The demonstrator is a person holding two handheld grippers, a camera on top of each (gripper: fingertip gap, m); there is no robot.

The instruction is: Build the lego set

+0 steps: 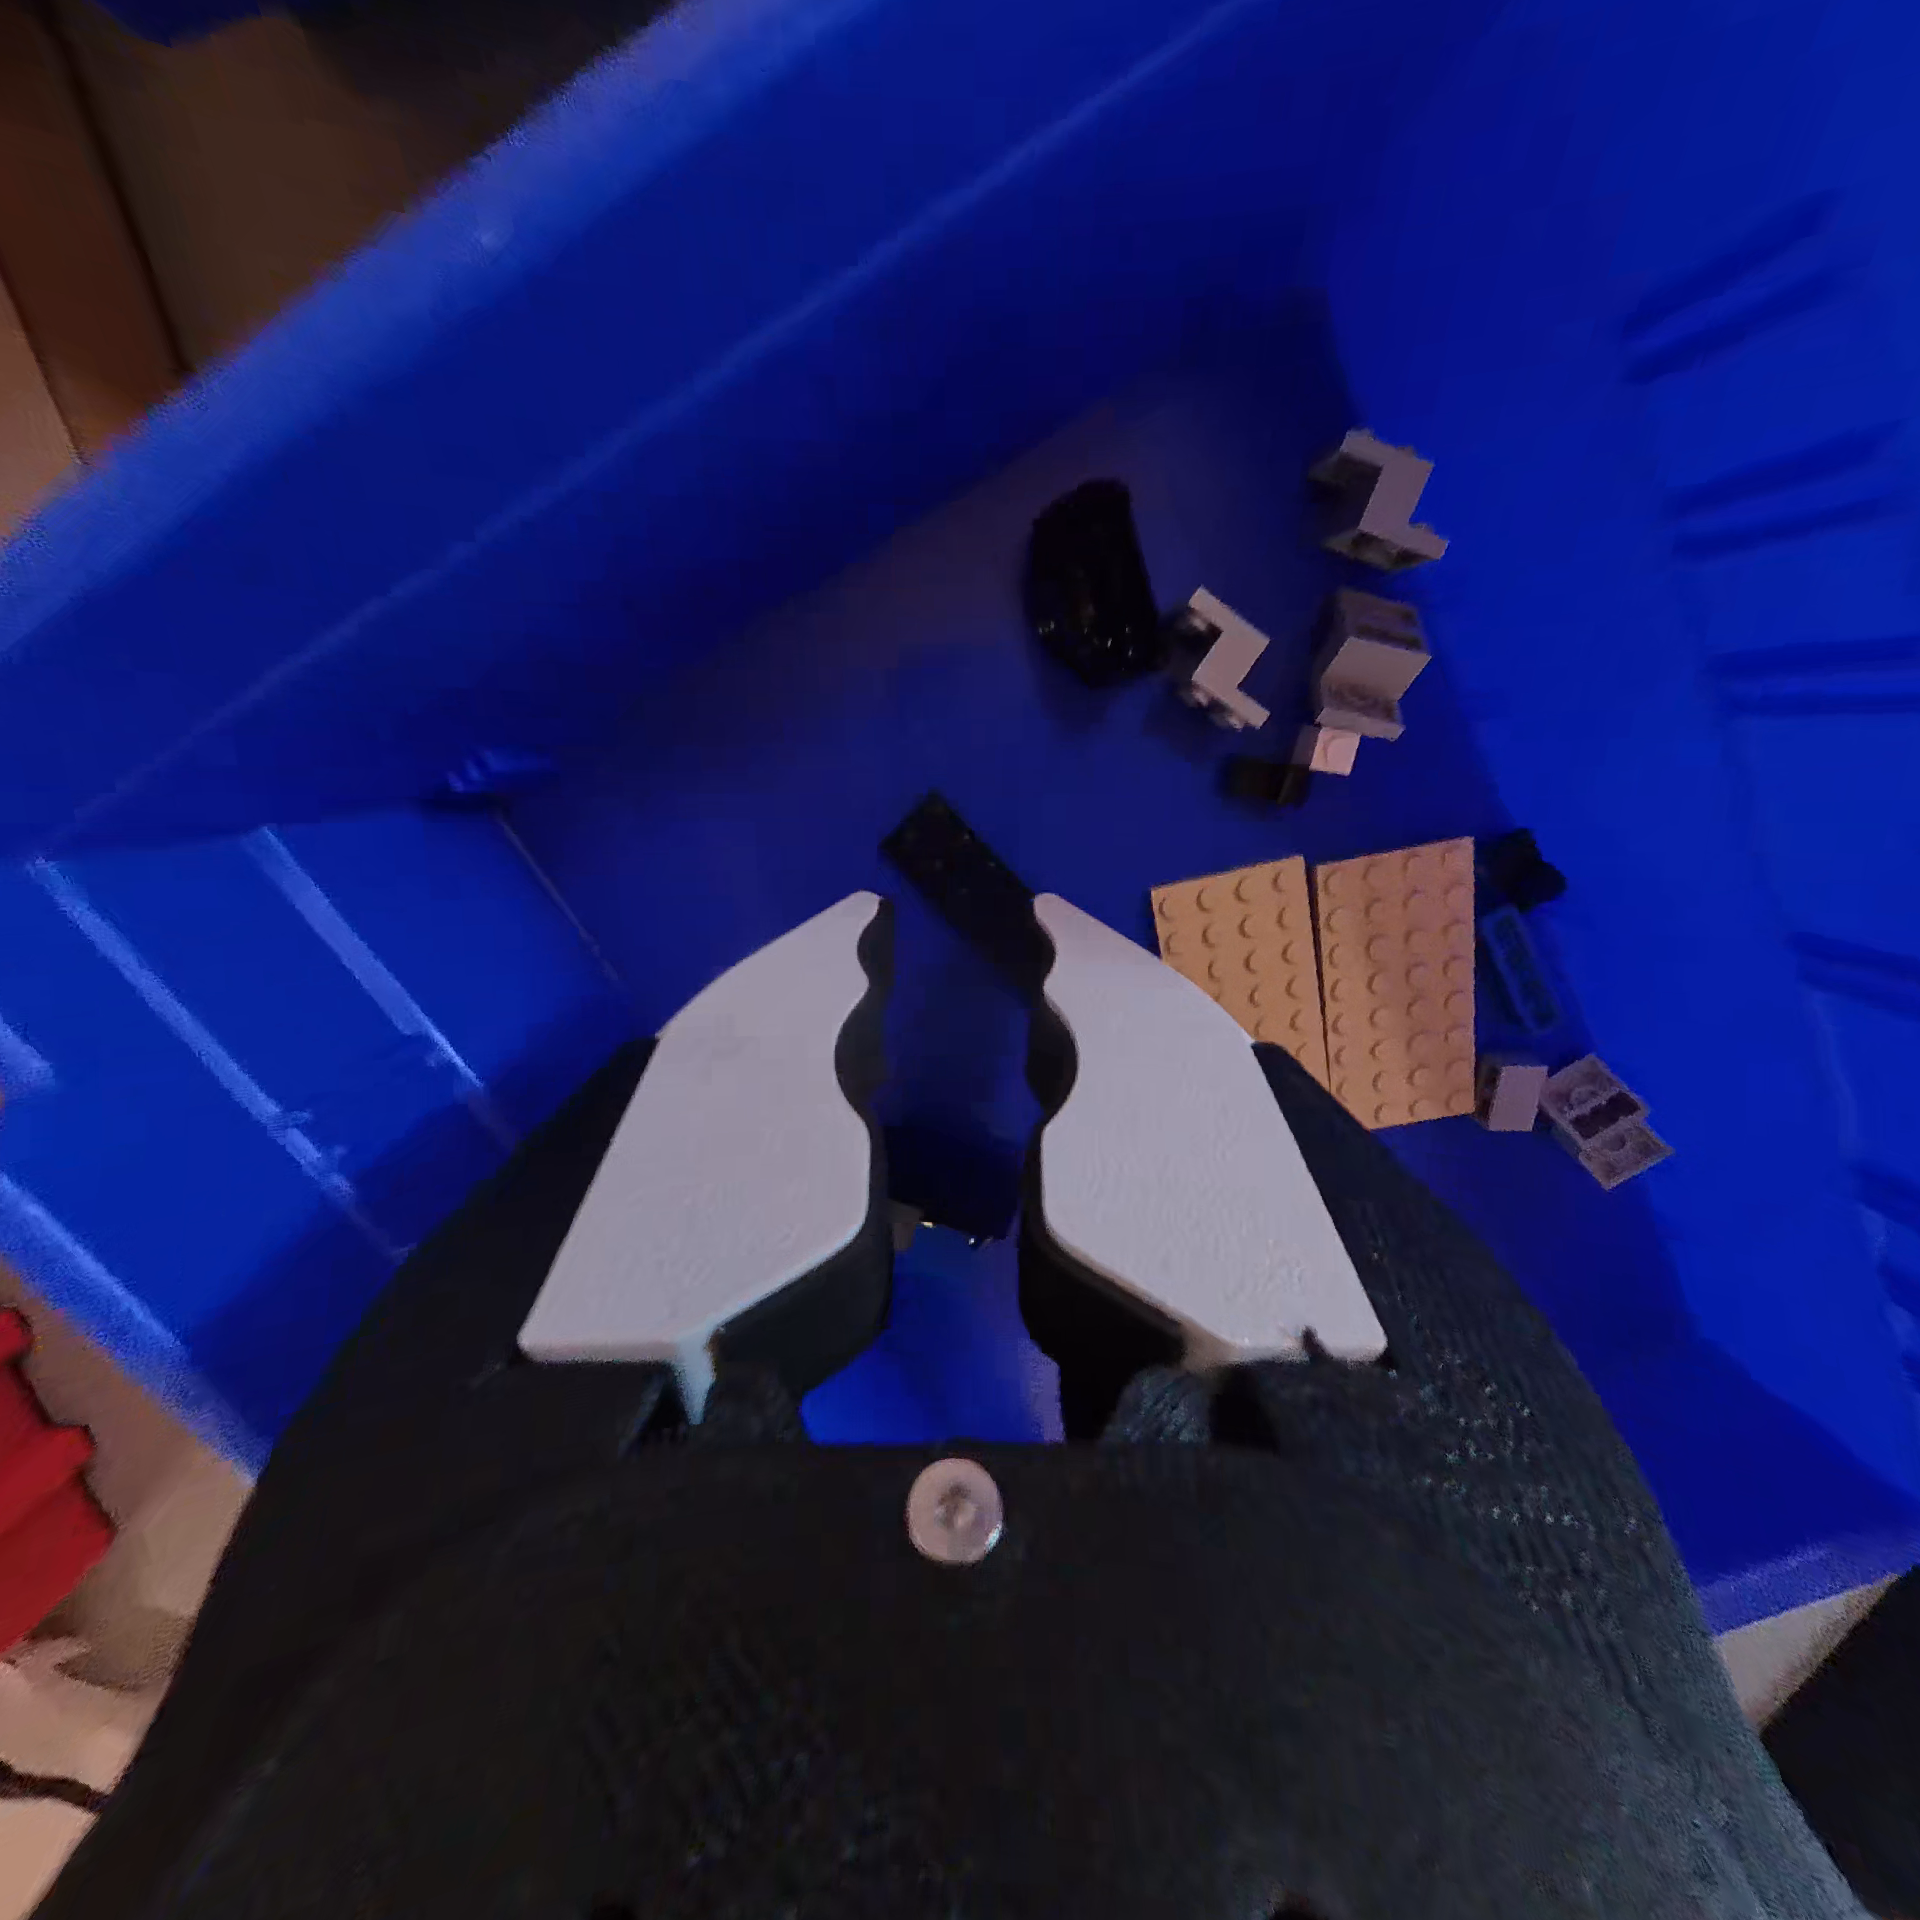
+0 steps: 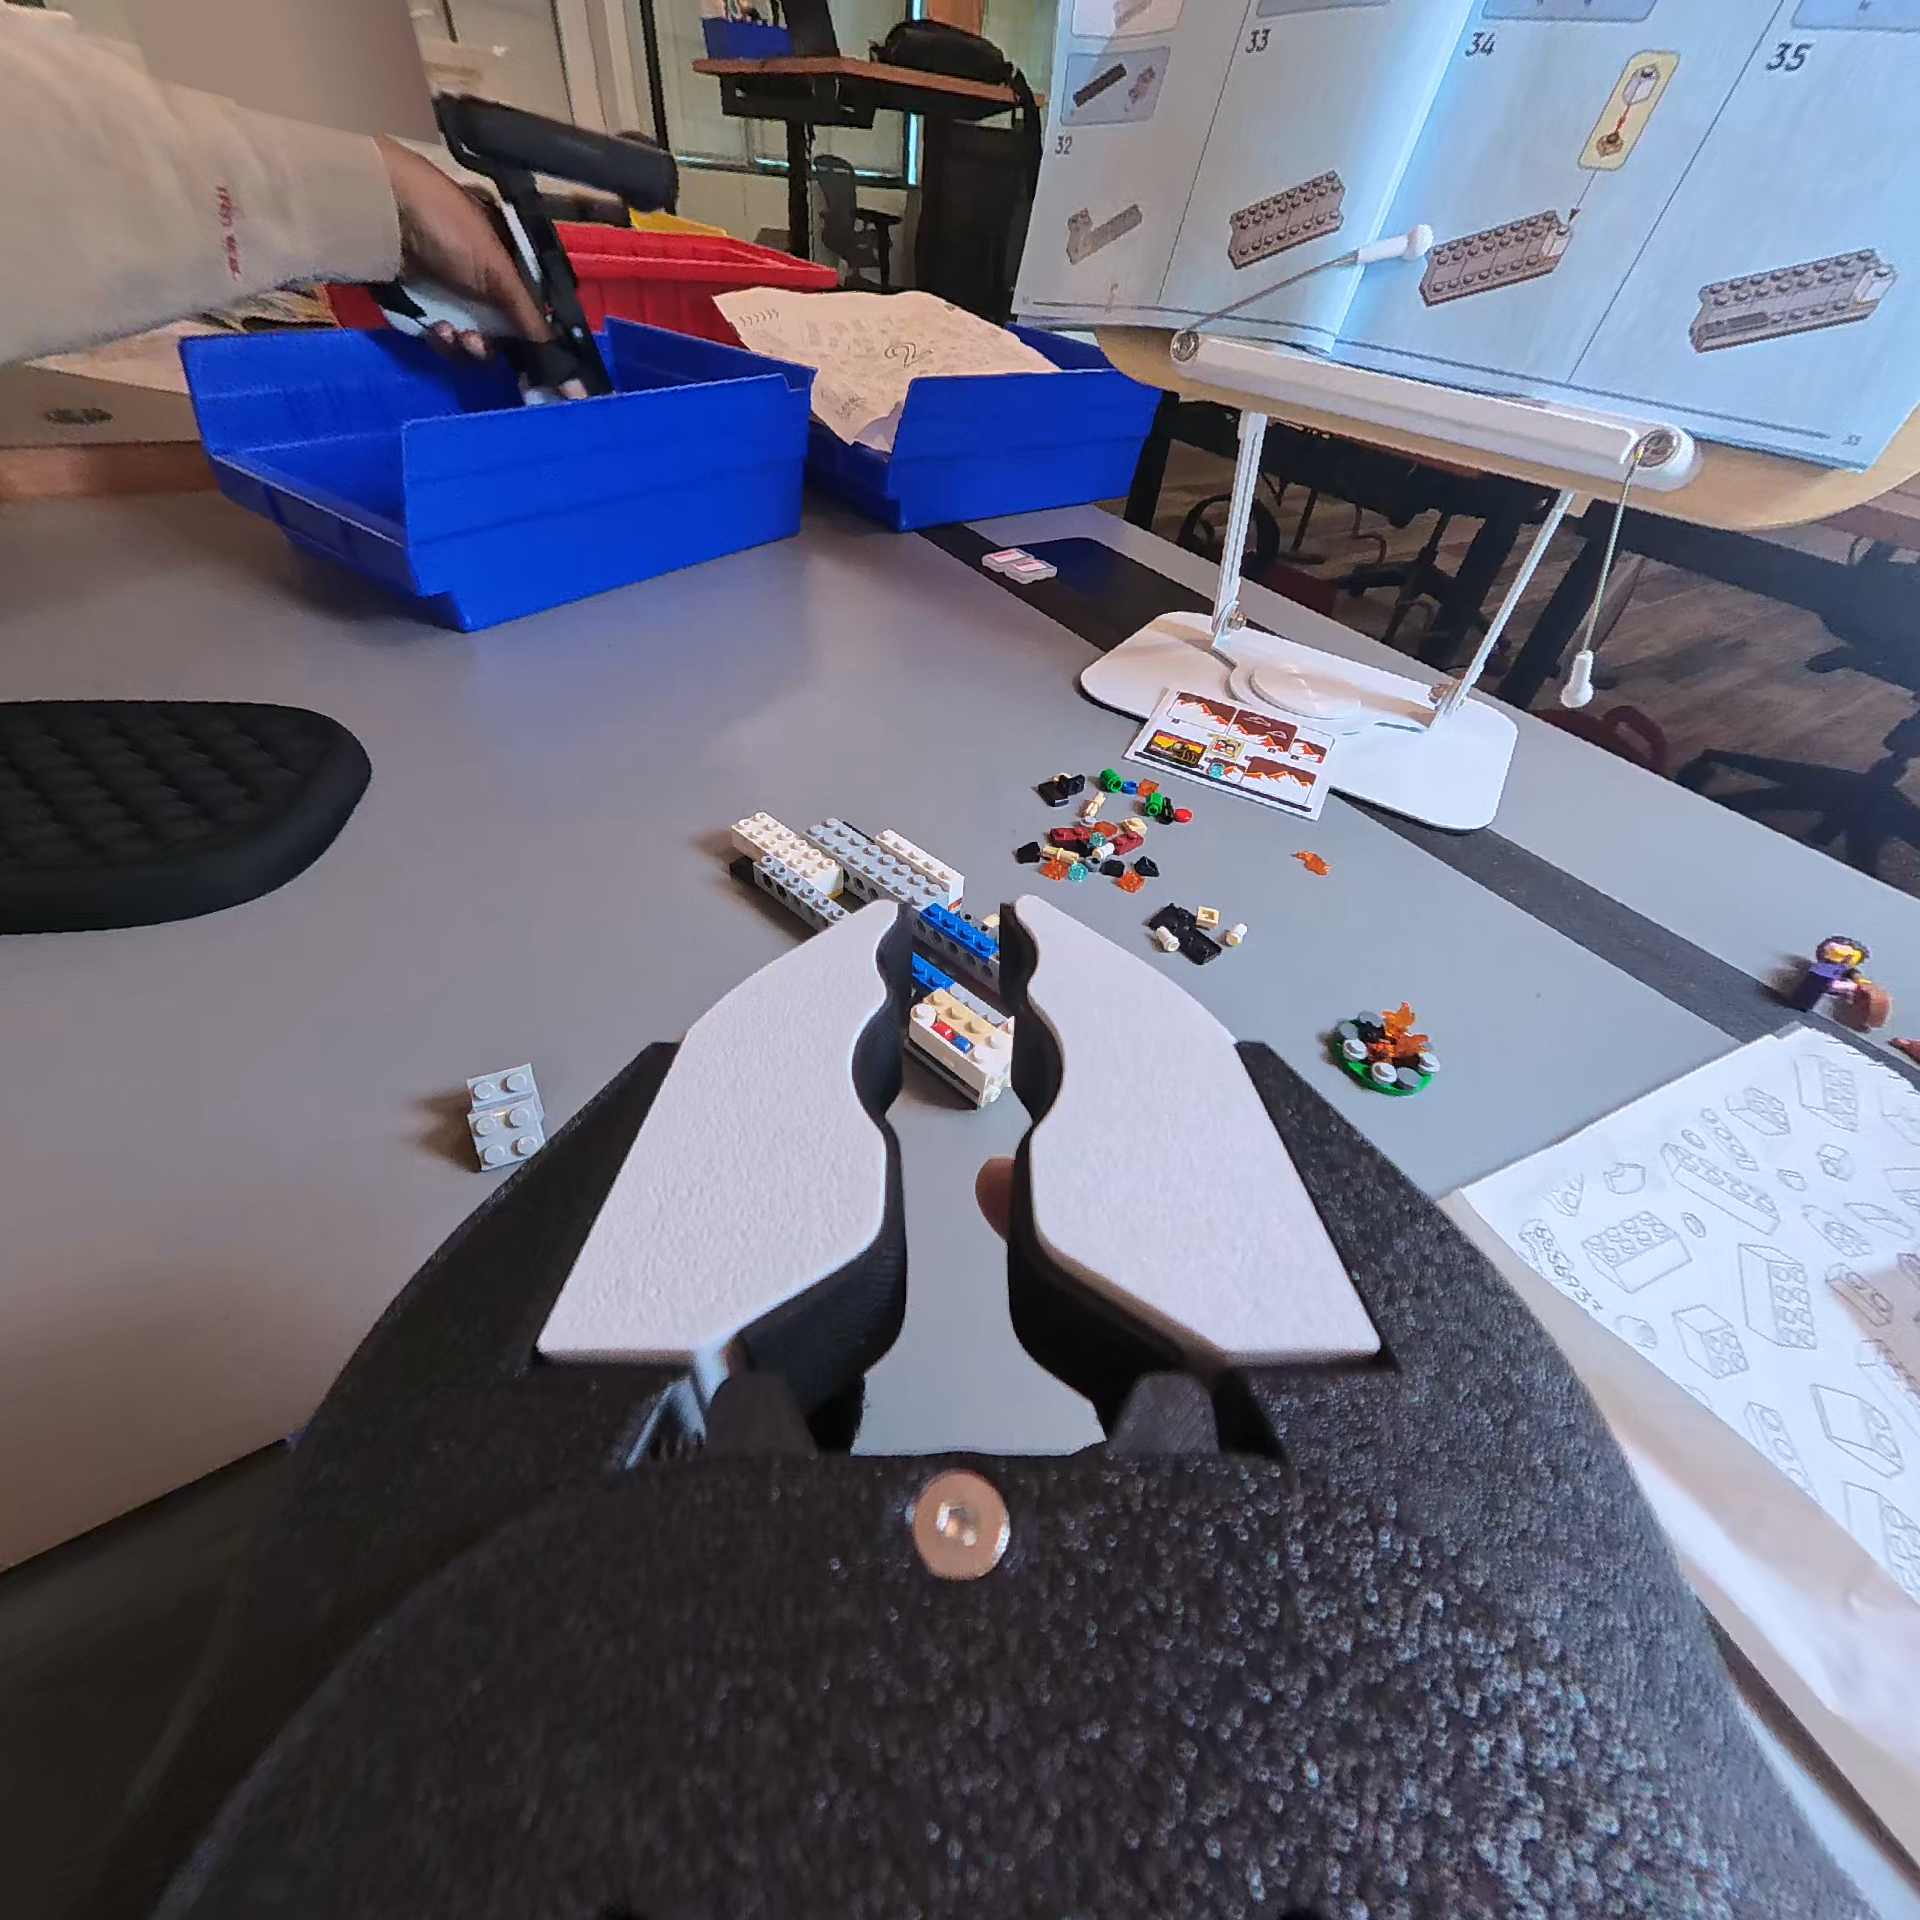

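My left gripper [image 1: 961, 914] is open and reaches down into a blue bin [image 1: 727, 436]. Its fingertips straddle the near end of a long black plate [image 1: 951, 857] lying on the bin floor. Two tan plates [image 1: 1392, 966] lie just right of it, with grey bracket pieces [image 1: 1231, 655] and a black curved piece [image 1: 1091, 582] farther back. My right gripper [image 2: 954, 920] is open and hovers low over the grey table [image 2: 623, 727]. The partly built model [image 2: 852, 868] of white, grey and blue bricks shows beyond and between its fingers. The left gripper also shows in the right wrist view [image 2: 551, 379], inside the bin [image 2: 582, 488].
A small grey brick stack [image 2: 506, 1117] lies left of my right gripper. Loose small pieces [image 2: 1101, 831], a campfire build [image 2: 1387, 1049], a minifigure [image 2: 1834, 971] and a sticker sheet [image 2: 1231, 748] lie right. An instruction booklet on a white stand [image 2: 1507, 208], a second blue bin [image 2: 987, 457], a red bin [image 2: 686, 270] and a black mat [image 2: 156, 810] surround them.
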